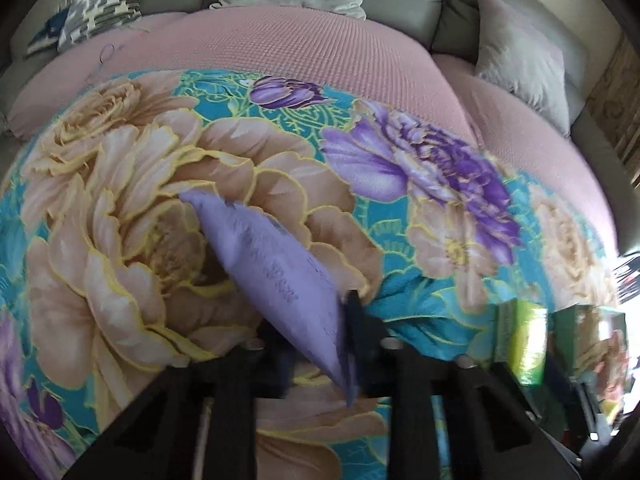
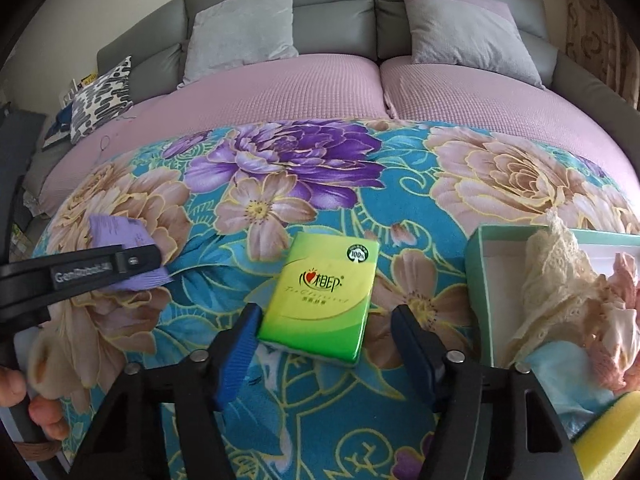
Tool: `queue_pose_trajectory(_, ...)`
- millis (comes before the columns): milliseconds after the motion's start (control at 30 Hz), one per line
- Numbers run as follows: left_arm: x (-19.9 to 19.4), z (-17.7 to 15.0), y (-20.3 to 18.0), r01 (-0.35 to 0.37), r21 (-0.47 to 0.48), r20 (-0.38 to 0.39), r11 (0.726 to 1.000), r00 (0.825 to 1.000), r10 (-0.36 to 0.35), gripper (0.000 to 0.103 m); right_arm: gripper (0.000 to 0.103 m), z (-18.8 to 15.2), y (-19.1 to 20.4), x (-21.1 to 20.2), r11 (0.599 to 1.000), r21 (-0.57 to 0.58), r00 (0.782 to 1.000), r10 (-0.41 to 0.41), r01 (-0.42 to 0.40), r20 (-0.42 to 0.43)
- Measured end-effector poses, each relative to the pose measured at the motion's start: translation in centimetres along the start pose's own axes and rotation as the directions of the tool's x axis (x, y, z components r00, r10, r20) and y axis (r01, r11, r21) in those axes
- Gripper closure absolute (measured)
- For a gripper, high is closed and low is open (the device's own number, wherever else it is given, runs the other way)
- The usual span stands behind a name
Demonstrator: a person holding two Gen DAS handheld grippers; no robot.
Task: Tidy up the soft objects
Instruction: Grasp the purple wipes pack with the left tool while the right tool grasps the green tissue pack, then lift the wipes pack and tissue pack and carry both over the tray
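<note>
Left tongs (image 1: 316, 344) clamp purple pack (image 1: 276, 276); right tongs (image 2: 320, 344) spread around green pack (image 2: 320, 292).

Lighting: soft daylight, even, brightest at the right edge. Shadows: faint. Glare: sheen on the green tissue pack (image 2: 320, 296). Blur: motion smear in the left wrist view, lower right. Distortion: strong fisheye bowing, dark vignetted corners.

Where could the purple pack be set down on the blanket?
Bare blanket lies between the purple pack in the left gripper and the green tissue pack, and behind that pack. Crowded: the box at right, heaped with lace and cloths.
</note>
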State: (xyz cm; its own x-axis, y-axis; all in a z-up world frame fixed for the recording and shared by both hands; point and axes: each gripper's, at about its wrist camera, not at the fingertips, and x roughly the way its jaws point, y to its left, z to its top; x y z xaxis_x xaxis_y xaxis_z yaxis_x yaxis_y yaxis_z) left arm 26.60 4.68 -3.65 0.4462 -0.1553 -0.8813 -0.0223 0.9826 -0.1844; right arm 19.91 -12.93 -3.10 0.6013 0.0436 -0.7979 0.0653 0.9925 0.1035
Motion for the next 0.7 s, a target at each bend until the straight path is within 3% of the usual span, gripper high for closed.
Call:
queue_pose_trajectory(100, -0.4, -0.4, -0.6, 0.012, 0.01, 0.013, 1.0, 1.0, -0.013, 0.093, 0.052, 0.0, -0.8, -0.5, 1.0, 0.03, 1.0, 0.008, -0.009, 0.01)
queue_pose_trajectory(367, -2.2, -1.4, -1.8, 0.036, 0.011, 0.041, 0.999, 0.999, -0.036, 0.096, 0.053, 0.1, -1.3, -1.5, 0.996, 0.055, 0.998, 0.065, -0.066, 0.019)
queue_pose_trajectory(700, -8.1, -3.7, -3.5, 0.069, 0.022, 0.15, 0.997, 0.986, -0.071, 0.096, 0.053, 0.6, -2.8, -8.7, 0.991, 0.075, 0.984, 0.097, -0.109, 0.152)
